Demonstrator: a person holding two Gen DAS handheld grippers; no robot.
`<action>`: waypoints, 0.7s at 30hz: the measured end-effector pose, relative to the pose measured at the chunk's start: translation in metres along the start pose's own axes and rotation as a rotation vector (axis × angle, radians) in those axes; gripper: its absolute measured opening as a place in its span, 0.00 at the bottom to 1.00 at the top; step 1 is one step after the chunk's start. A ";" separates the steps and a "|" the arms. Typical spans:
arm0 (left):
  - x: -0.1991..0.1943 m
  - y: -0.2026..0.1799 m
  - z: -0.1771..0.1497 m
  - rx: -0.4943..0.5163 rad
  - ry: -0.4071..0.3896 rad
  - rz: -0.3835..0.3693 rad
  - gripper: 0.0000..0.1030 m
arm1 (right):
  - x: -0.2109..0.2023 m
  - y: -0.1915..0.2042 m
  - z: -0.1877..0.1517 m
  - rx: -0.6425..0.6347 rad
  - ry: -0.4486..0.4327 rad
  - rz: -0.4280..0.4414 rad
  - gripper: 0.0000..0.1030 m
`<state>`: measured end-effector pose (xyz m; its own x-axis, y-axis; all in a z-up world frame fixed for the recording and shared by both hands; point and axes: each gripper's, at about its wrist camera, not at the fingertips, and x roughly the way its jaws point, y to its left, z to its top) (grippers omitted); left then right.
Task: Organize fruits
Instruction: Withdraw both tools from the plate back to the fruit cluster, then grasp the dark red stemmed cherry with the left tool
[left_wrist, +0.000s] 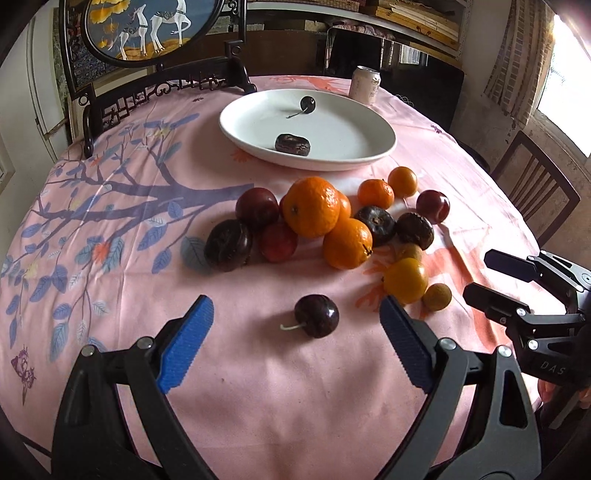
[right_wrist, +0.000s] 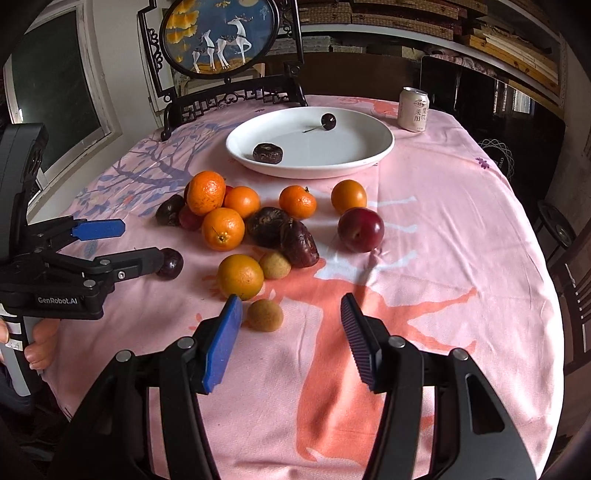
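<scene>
Nearest our left gripper (left_wrist: 295, 350), its fingers (left_wrist: 188, 343) spread wide and empty, we see the loose cherry (left_wrist: 317, 315) on the desk (left_wrist: 258, 406) near its front edge, straight ahead between the fingertips but not touched. Its pale stem (left_wrist: 291, 326) lies flat, pointing left toward the left finger, so we judge its long axis runs across the gap. Our right gripper (right_wrist: 291, 339) is part open, holding nothing, a longan (right_wrist: 265, 315) just beside its left finger. Beyond the fruit pile, the white plate (left_wrist: 351, 155) holds another cherry (left_wrist: 307, 104) and a dark date (left_wrist: 292, 144).
</scene>
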<state>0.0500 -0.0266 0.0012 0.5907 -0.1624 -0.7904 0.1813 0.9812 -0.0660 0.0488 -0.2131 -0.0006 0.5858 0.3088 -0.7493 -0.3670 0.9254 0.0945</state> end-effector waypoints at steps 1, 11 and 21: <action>0.001 -0.002 -0.002 0.004 0.004 -0.003 0.90 | 0.000 0.000 -0.001 0.003 0.003 0.002 0.55; 0.023 -0.015 -0.005 0.052 0.051 -0.023 0.64 | 0.000 -0.002 -0.005 0.015 0.005 0.018 0.55; 0.029 -0.015 -0.007 0.082 0.069 -0.022 0.29 | 0.007 -0.004 -0.003 0.020 0.028 0.036 0.55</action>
<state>0.0588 -0.0452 -0.0249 0.5310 -0.1730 -0.8295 0.2585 0.9654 -0.0358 0.0522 -0.2149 -0.0081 0.5522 0.3357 -0.7631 -0.3729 0.9181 0.1340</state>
